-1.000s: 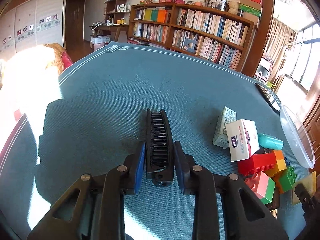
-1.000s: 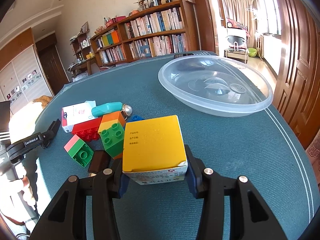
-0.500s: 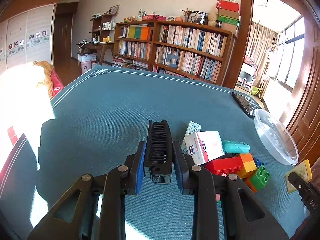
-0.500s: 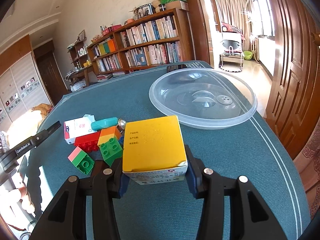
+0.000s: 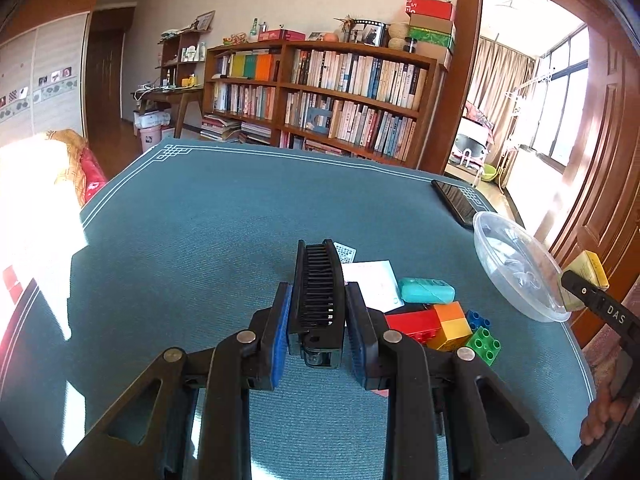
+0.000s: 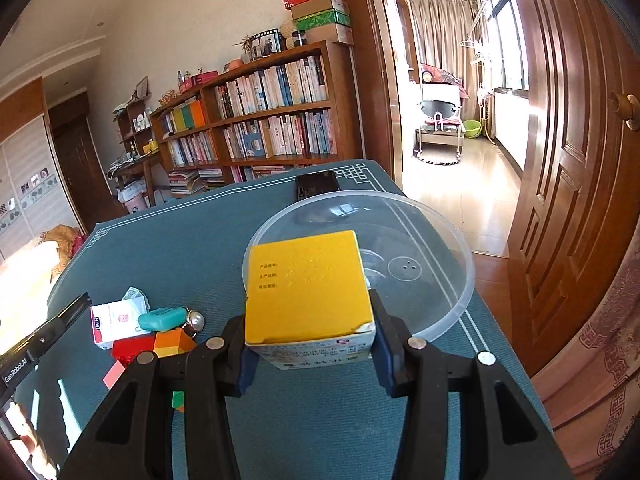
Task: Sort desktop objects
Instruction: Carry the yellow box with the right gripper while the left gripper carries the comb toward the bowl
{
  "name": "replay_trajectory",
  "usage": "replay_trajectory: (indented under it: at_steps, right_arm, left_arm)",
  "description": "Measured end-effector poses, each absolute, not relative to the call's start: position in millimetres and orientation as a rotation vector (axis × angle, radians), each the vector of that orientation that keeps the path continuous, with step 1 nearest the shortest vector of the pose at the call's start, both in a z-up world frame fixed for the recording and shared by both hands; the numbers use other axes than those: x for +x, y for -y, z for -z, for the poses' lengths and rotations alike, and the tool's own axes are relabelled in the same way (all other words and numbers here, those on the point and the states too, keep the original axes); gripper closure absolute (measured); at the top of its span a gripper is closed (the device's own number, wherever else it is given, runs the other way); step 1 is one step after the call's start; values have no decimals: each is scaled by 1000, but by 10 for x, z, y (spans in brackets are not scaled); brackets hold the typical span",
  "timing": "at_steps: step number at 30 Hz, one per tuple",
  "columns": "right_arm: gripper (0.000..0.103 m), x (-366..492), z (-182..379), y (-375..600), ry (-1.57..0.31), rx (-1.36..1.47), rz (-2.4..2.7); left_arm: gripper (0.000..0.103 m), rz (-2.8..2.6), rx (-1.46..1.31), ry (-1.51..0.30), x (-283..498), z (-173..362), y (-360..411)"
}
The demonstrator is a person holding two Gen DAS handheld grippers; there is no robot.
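Note:
My left gripper (image 5: 318,312) is shut on a black comb (image 5: 318,284) and holds it above the teal table mat (image 5: 200,232). My right gripper (image 6: 310,334) is shut on a yellow-topped box (image 6: 306,284), held above the near rim of the clear plastic bowl (image 6: 432,256). The right gripper and its box also show in the left wrist view (image 5: 588,276) beside the bowl (image 5: 516,264). On the mat lie a white box (image 5: 372,284), a teal case (image 5: 426,290) and a pile of toy bricks (image 5: 448,326).
A black phone (image 5: 456,202) lies at the far right corner of the mat, behind the bowl. A bookshelf (image 5: 320,92) stands past the table's far edge. A wooden door (image 6: 572,160) is to the right. Sun glare covers the left side.
Both grippers have risen with their loads. The right gripper has carried the yellow box forward, from beside the bricks to over the bowl's near rim. The left gripper has tilted up.

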State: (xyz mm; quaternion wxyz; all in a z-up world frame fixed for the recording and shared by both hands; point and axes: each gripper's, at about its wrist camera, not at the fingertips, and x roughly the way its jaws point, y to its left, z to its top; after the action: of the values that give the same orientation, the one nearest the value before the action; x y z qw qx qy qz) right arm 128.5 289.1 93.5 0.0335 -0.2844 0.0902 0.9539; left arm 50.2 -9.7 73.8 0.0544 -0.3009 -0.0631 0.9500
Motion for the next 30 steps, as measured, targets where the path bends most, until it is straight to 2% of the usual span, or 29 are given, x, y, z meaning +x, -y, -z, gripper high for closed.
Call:
replay_trajectory:
  at_steps: [6,11,13,17,26,30]
  right_arm:
    - [52,801,-826,-3035,-285,-938,-2889]
    - [52,613,-585,-3147,-371,-1090,-2871]
    - [52,633,-500,-3108,-361,-1166,-2881]
    - [52,738,-466,-3004,-222,-1232,-2853]
    - [52,1135,-425,-2913,-159,-1423,-2844]
    - [52,1422,-403,-2879,-205,-1490,-2857]
  left_arm:
    - [74,-2862,-908,162,507,-800,-13]
    - [74,-2857,-886,125,510,-883,-114]
    - [74,-2849,-882,124,504,-904,-150]
    - [74,-2825,-878,112,490,-920,-270]
    - [74,-2776,-845,50,529,-1003,-528]
    - [74,-2735,-835,38,544,-1036,-654]
